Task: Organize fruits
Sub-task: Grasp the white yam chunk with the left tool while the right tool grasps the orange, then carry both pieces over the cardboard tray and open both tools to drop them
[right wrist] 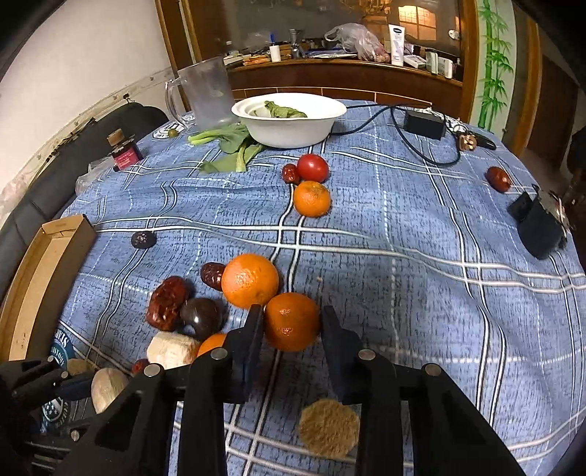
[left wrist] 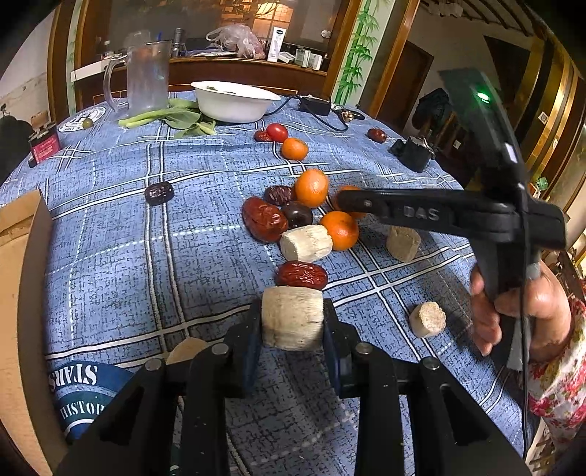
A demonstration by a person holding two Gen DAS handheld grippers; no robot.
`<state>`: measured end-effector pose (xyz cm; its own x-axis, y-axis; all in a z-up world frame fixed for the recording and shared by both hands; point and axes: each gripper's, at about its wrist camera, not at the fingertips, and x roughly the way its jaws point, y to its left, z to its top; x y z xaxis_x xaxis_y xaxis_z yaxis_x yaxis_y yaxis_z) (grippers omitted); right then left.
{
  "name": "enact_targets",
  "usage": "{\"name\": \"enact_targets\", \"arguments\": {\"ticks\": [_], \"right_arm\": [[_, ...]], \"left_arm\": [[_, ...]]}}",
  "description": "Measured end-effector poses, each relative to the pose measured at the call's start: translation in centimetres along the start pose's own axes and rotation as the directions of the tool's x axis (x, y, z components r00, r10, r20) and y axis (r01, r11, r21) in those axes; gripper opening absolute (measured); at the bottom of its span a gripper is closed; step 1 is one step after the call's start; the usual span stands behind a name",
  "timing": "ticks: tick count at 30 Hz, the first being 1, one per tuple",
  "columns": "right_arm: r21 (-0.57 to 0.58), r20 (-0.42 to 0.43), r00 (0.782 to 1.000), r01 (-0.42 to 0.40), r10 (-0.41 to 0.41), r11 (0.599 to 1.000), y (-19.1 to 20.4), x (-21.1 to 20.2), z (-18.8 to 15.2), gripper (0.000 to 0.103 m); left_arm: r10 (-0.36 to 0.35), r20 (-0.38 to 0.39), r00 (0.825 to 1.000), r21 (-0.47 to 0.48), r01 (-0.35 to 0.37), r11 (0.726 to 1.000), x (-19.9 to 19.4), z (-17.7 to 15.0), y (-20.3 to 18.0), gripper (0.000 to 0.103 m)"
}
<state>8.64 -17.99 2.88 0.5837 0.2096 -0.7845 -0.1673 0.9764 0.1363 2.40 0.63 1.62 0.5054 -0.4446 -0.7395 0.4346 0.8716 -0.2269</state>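
Two grippers | left gripper (left wrist: 293, 326) jaws clamp pale cane chunk (left wrist: 292, 318) | right gripper (right wrist: 292, 322) jaws open around orange (right wrist: 291, 321)

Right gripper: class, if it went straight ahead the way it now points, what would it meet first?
The right gripper would most likely meet the orange first; it already sits between the open fingers, apparently untouched. Beyond it lies a second orange, slightly left. Depth is uncertain through the fisheye lens.

Room: white wall (right wrist: 73, 55); wood-framed glass cabinet (right wrist: 329, 33), cluttered shelf (right wrist: 348, 67); bamboo-painted panel (right wrist: 494, 66); warm lamp glow (left wrist: 271, 11).
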Motion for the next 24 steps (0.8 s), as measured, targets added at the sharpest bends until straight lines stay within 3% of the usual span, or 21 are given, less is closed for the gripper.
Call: {"name": "enact_targets", "arguments": {"ticks": [6,12,18,24], "right_arm": [[0.011,0.046,0.999,0.009,-0.009,1.000,0.3,-4.5,-0.9,0.033],[0.003,0.075,0.997,-0.034,0.033,0.999,2.6,-8.7,-2.0,0.033],[-0.055,0.079,0.990,-0.113,0.118,0.992,8.0,-10.8,-2.5,0.034],[-0.130,0.077,0.964,-0.244,0.255,0.961,15.2,-11.2,-1.1,0.034]], "left_arm": [[0.009,0.030,1.000,-0.011,-0.009,1.000,-0.6,-0.1,0.2,0.029],[0.034,0.078,0.996,-0.043,-0.031,0.999,-2.1,-0.3,0.6,0.029],[-0.044,0.116,0.992,-0.135,0.060,0.989,-7.5,-2.1,2.8,0.029],[0.090,0.145,0.985,-0.159,-0.066,0.985,-14.6,-2.2,8.1,0.029]]}}
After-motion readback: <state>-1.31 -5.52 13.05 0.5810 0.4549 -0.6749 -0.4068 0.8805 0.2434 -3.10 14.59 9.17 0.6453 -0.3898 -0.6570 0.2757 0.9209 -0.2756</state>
